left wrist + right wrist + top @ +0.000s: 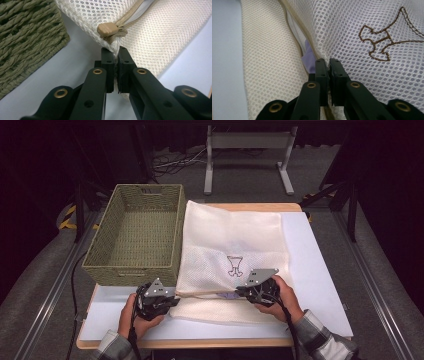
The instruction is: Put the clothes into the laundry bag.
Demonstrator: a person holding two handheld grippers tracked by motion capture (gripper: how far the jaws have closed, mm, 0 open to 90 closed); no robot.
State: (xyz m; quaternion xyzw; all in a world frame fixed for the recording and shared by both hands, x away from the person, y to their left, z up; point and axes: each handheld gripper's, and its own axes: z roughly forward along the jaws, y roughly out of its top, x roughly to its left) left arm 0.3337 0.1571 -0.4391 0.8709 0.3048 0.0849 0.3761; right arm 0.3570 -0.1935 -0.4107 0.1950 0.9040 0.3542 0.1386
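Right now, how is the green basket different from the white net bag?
The basket is woven, olive green and stands up with stiff walls; the mesh bag is cream, soft and lies flat. The basket sits untouched, while the left tool and right tool pinch the bag's near edge. Both rest on the table.

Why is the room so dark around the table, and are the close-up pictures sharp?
High view: light falls on the table and mesh laundry bag, while the surroundings stay nearly black and the picture is soft. Left gripper view: cord stopper and mesh are crisp; the tongs' near arms blur. Right gripper view: the embroidered figure is sharp.
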